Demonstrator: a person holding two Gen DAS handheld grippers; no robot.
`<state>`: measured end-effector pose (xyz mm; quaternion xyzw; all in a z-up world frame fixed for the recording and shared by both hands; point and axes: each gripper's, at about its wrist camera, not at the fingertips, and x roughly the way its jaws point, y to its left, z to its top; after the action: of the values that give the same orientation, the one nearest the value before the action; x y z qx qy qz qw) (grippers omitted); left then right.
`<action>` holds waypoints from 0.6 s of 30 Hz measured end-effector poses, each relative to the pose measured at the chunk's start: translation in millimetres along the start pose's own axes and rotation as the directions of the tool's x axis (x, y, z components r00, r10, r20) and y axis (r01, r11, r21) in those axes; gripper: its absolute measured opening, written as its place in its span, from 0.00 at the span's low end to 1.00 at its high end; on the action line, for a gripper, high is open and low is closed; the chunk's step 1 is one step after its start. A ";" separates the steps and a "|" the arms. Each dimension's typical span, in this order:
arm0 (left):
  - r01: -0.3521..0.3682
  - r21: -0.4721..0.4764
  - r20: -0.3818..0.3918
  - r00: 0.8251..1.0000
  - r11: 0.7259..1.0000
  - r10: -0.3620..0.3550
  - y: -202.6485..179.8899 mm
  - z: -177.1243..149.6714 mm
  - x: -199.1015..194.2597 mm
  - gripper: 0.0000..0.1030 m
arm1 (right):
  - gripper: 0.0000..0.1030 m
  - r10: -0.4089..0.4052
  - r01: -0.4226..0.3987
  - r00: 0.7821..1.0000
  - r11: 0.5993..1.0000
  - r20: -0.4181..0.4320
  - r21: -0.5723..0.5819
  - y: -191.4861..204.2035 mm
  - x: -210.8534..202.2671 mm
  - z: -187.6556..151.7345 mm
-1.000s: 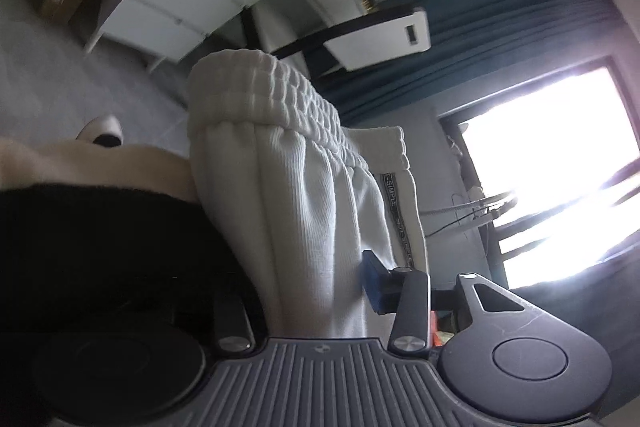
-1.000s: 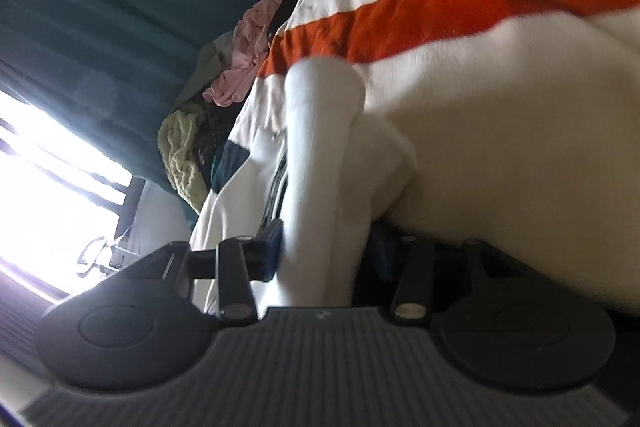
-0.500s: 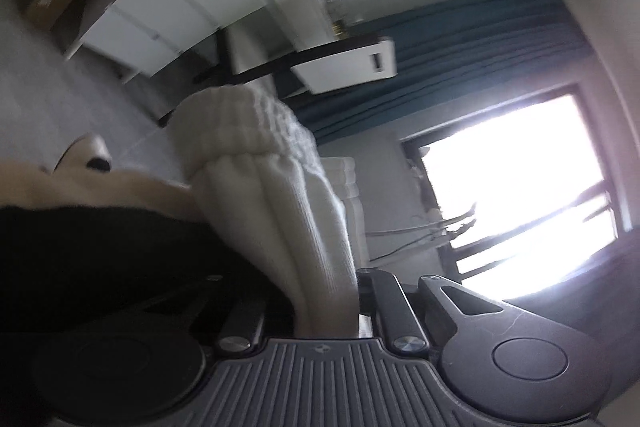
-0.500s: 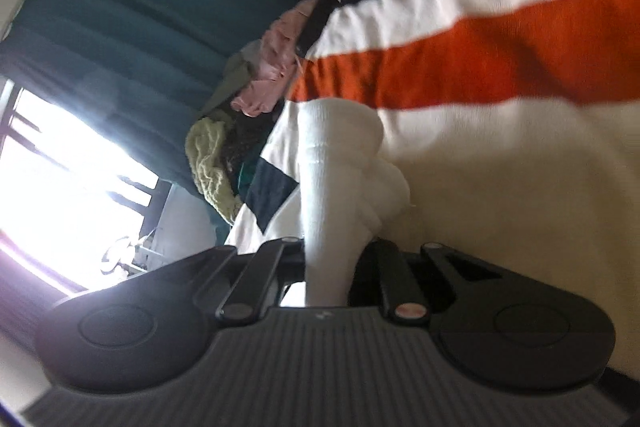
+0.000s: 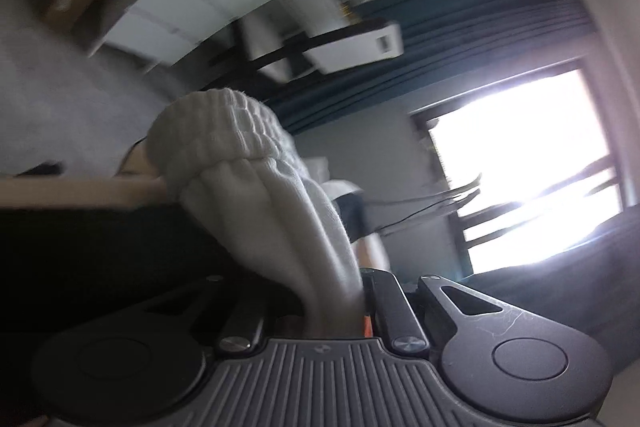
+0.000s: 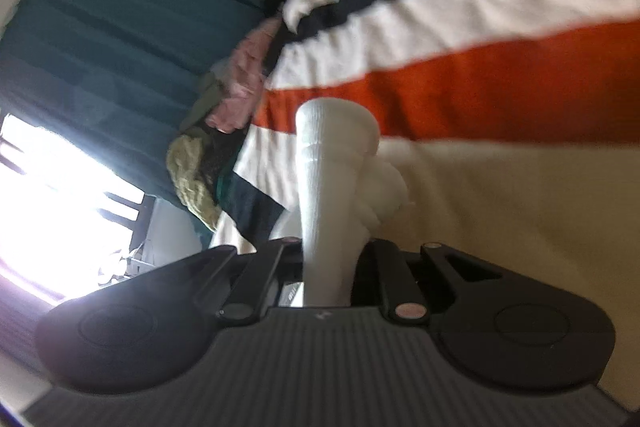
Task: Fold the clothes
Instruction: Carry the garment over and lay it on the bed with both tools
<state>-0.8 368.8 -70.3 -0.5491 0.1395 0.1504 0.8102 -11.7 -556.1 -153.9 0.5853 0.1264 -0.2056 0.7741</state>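
We hold the white ribbed garment (image 5: 256,187) at two points, and the step in hand, as we judge it, is to lift and spread it before laying it on the striped blanket (image 6: 500,75) for folding. To do this well, we should keep both grips firm on the elastic waistband, draw the two holds apart until the cloth between them hangs without slack, and lower it flat, keeping clear of the pile of other clothes (image 6: 208,147) near the curtain. The left gripper (image 5: 320,291) is closed tight on a bunched part of the garment, whose gathered band rises ahead of the fingers; the tool points across the room toward the white cabinet (image 5: 192,7) and the bright window (image 5: 528,163), strongly rolled. The right gripper (image 6: 328,267) is likewise clamped on a narrow roll of the same white fabric, and points along the blanket, close to its surface.
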 end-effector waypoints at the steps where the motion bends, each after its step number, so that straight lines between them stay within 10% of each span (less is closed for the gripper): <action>1: -0.049 0.038 -0.018 0.999 0.998 0.050 1.4 0.8 2.2 0.11 | 0.10 -0.020 0.021 1.000 1.000 -0.019 0.023 -6.5 0.8 0.4; 7: -0.157 0.144 -0.089 0.981 0.977 0.171 5.8 0.9 -6.3 0.19 | 0.11 -0.031 0.034 0.998 0.997 -0.046 0.065 -16.1 3.7 -3.0; 14: -0.242 0.332 0.022 0.968 0.912 0.249 -31.3 -13.8 -54.4 0.55 | 0.15 0.060 -0.041 0.994 0.981 -0.095 0.188 -34.8 3.9 -6.3; 18: -0.256 0.401 0.067 0.966 0.879 0.250 -53.0 -29.4 -66.8 0.68 | 0.57 0.109 -0.081 0.987 0.971 -0.115 0.225 -39.8 11.1 -6.7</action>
<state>-42.8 316.7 -9.8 -0.3446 0.2328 0.2261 0.8809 -20.2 -560.7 -194.7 0.6844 0.1236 -0.1431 0.7042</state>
